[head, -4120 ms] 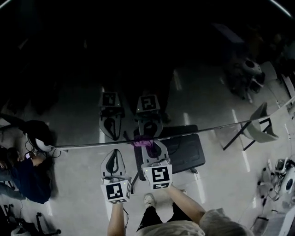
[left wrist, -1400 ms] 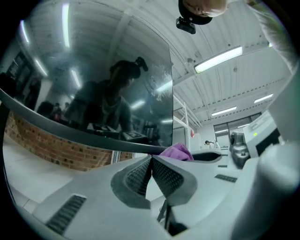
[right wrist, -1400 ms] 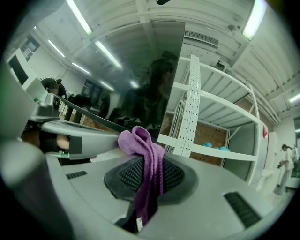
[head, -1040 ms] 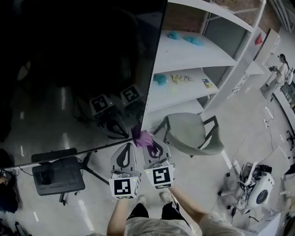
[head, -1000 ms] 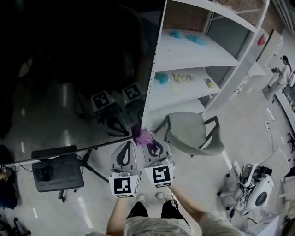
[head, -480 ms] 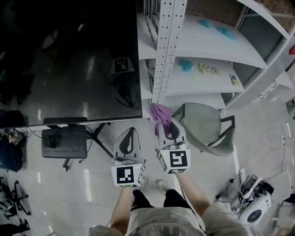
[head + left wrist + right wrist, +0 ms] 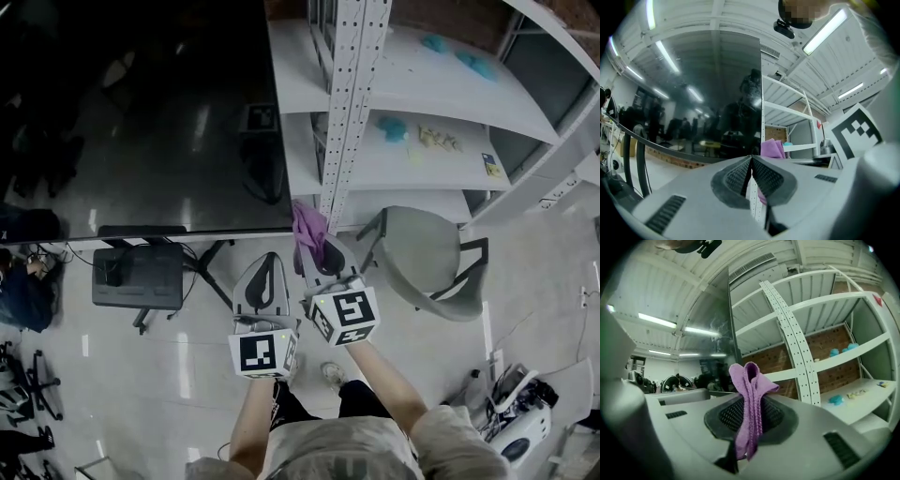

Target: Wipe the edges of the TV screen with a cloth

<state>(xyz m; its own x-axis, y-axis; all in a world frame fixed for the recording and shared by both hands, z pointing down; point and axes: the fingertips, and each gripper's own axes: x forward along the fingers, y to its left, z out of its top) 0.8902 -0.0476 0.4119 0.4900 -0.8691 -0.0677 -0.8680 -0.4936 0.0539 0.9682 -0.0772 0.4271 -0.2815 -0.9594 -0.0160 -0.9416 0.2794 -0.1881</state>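
- The right gripper [image 7: 750, 405] has its jaws clamped on a purple cloth [image 7: 307, 232]. A folded tuft stands up past the tips and a tail hangs down between the pads.
- The left gripper [image 7: 751, 159] has its jaws pressed together with nothing between them. In the head view it sits just beside the right gripper, lower and to its left, and takes no part in the wiping.
- In the head view the cloth lies at the lower right corner of the dark TV screen [image 7: 141, 112], where the bottom edge meets the right edge. The pictures do not settle whether it actually touches the frame or hangs just off it.
- Judged from this, the step in hand is the turn at that corner, with the cloth being set against the start of an edge rather than running mid-stroke along one.
- The next move calls for pressing the tuft onto the rim and drawing it steadily along the edge. The protruding fold should lead, so that cloth and not the hard jaw tips meets the glass.
- A white perforated shelf upright [image 7: 349, 94] stands very close beside the screen's right edge, and a grey chair [image 7: 427, 253] sits below it. The gap for the gripper looks tight, so a snag on the upright is a likely risk.
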